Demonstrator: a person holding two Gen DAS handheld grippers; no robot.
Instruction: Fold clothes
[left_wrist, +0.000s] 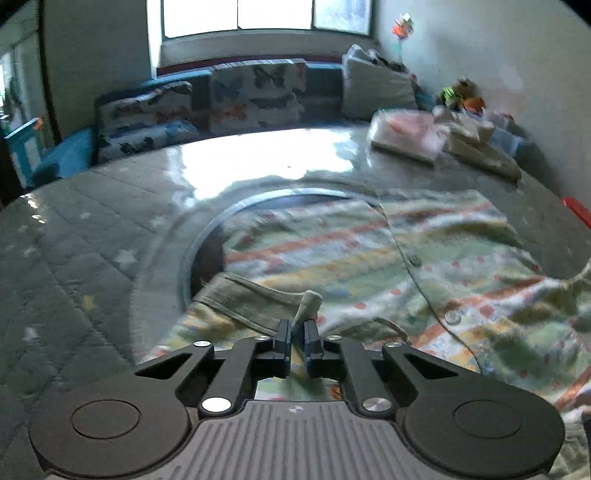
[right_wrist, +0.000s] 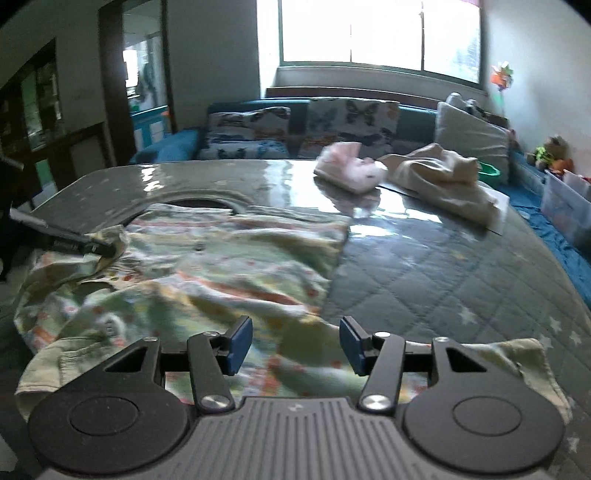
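Observation:
A small patterned shirt with pastel stripes, dots and buttons lies spread on the grey quilted table. My left gripper is shut on the shirt's pale green collar edge at its near side. In the right wrist view the same shirt lies in front, rumpled. My right gripper is open, its blue pads just above the shirt's near hem. The left gripper's fingers show at the far left, pinching the collar.
A folded pink garment and a beige garment lie at the table's far side. A round cutout in the table lies under the shirt. Butterfly cushions and a sofa stand behind. Toys and a bin stand at the right wall.

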